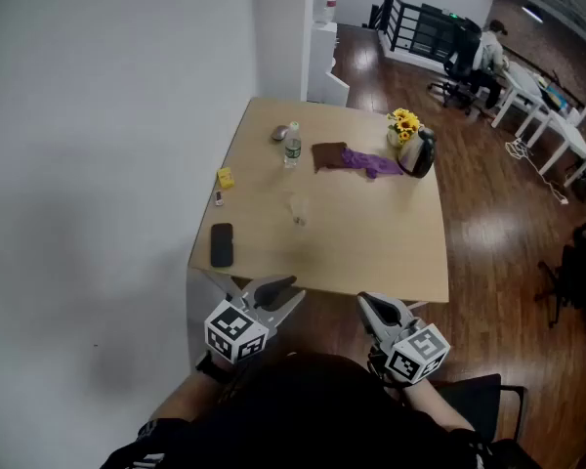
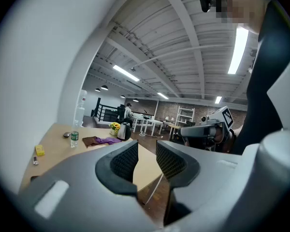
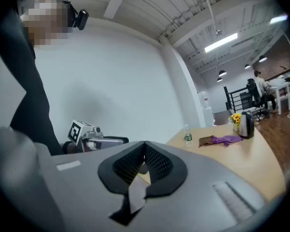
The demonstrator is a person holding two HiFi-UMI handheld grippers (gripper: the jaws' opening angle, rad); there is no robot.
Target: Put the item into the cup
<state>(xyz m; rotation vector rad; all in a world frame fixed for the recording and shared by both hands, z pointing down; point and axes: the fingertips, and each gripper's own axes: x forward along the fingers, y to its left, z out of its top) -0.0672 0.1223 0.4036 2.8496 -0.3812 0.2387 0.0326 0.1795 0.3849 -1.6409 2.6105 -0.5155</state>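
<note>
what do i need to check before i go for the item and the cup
1. Left gripper open and empty: ok, jaws apart, nothing between them.
2. Right gripper ready to grasp: not ok, jaws shut on nothing.
3. Cup found: cannot tell, only a faint clear shape shows at mid-table.
4. Item picked out: cannot tell, a yellow item near the left edge is one candidate.
5. Grippers close to the things: not ok, both are held back at the near edge of the table.
6. Way across the table free: ok, but a black phone lies near the front left corner.
</note>
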